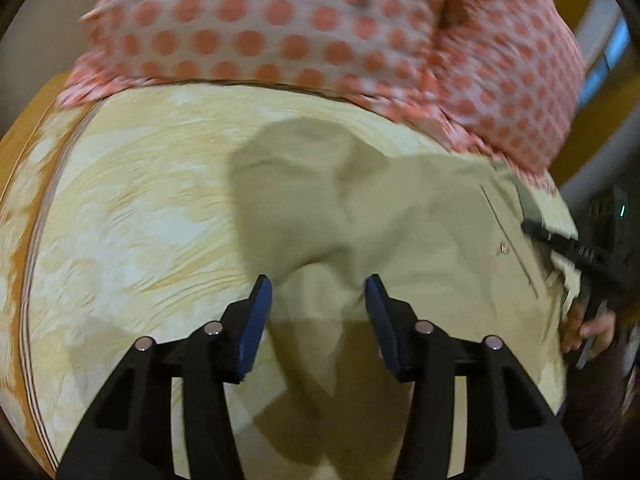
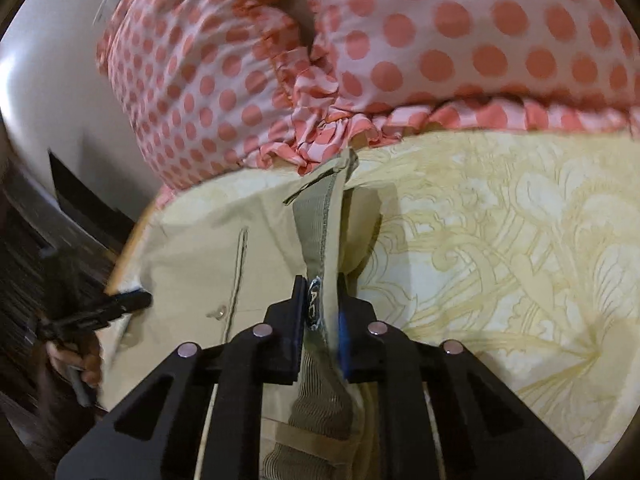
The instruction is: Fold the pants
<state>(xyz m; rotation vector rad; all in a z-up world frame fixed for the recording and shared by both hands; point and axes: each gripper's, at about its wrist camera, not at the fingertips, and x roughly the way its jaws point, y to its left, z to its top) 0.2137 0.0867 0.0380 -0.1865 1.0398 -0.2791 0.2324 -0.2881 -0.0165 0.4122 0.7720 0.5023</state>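
one waistband edge (image 2: 320, 240) pinched by right gripper (image 2: 320, 312), left gripper (image 1: 318, 300) spread

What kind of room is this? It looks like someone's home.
Most likely a bedroom: the khaki pants lie on a bed covered with a yellow floral bedsheet, and a pillow in a pink polka-dot ruffled case sits at its far edge. Little else of the room shows.

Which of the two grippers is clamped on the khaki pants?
The right gripper: its fingers pinch the pants at the waistband, while the left gripper hangs open above the fabric.
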